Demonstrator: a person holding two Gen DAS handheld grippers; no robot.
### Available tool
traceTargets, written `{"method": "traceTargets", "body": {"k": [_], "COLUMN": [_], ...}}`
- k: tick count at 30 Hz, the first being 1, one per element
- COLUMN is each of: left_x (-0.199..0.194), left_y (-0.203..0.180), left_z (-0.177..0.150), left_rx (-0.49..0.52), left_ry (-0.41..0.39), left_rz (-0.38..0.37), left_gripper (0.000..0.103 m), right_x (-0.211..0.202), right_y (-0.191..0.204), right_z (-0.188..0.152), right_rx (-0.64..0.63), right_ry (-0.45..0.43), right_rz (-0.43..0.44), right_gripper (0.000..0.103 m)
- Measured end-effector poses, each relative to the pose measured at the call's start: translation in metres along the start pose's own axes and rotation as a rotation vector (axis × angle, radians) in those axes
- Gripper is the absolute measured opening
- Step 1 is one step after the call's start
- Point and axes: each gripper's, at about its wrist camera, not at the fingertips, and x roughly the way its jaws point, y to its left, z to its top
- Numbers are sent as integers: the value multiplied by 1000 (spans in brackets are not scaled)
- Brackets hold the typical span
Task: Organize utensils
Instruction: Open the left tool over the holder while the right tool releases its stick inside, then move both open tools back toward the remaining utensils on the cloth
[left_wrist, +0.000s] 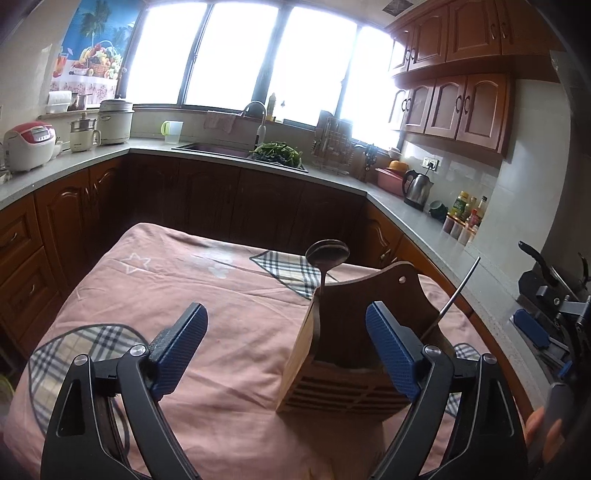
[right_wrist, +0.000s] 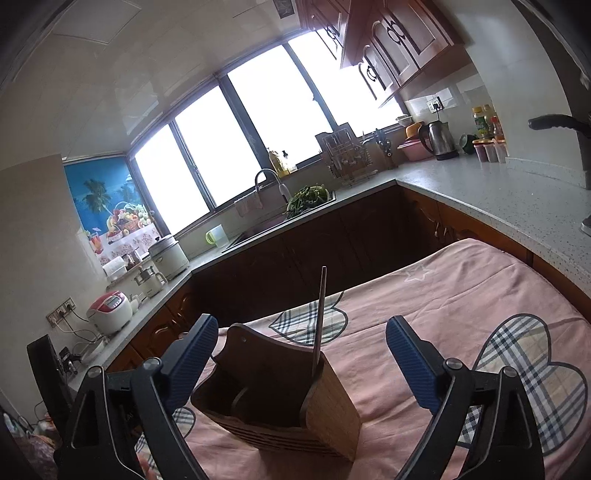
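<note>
A wooden utensil holder (left_wrist: 343, 354) stands on the pink cloth (left_wrist: 207, 280). A dark spoon (left_wrist: 327, 254) rises from its left side, bowl up, and a thin metal stick (left_wrist: 458, 291) leans out of its right side. My left gripper (left_wrist: 286, 314) is open just in front of the holder, nothing between its blue pads. In the right wrist view the holder (right_wrist: 280, 402) sits low between the fingers of my right gripper (right_wrist: 303, 326), also open and empty. The metal stick (right_wrist: 320, 317) stands up from the holder there. The spoon does not show in that view.
Grey countertops (left_wrist: 406, 218) wrap around the table on three sides. A kettle (left_wrist: 417, 186), bottles (left_wrist: 467, 210), a sink with greens (left_wrist: 277, 151) and a rice cooker (left_wrist: 29, 146) stand on them. The right gripper's body (left_wrist: 554, 314) and a person's fingers (left_wrist: 535, 428) show at the right.
</note>
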Motion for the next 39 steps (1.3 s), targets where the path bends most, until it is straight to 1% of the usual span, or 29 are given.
{"method": "traceTargets", "body": {"k": [5,12,19,24,31,39], "left_x": [-29,-65,-95,-108,-118,-120], "left_y": [14,28,36,38,42,48], "left_z": [-19,-50,-77,-91,-110,-138], "left_rx": [-13,-30,-40,-49,-59,-59], "left_ry": [50,107,135,157,185,245], "left_rz": [-1,1,-6,-6,-4,13], "left_gripper": [90,90,90,90,90,90], "right_x": [-26,-62,-95,-113,-126,-133], "right_y": [4,6,5,1,-4,-6], "right_z": [-17,-46,-71,-92,-116,-144], "right_rx": [-10,-10,-18,-18,-38,-52], "right_ry": [41,93,134,167,216,273], "right_rz": [13,2,-16,-37,-68,-71], "right_gripper": [97,97,97,97,97,97]}}
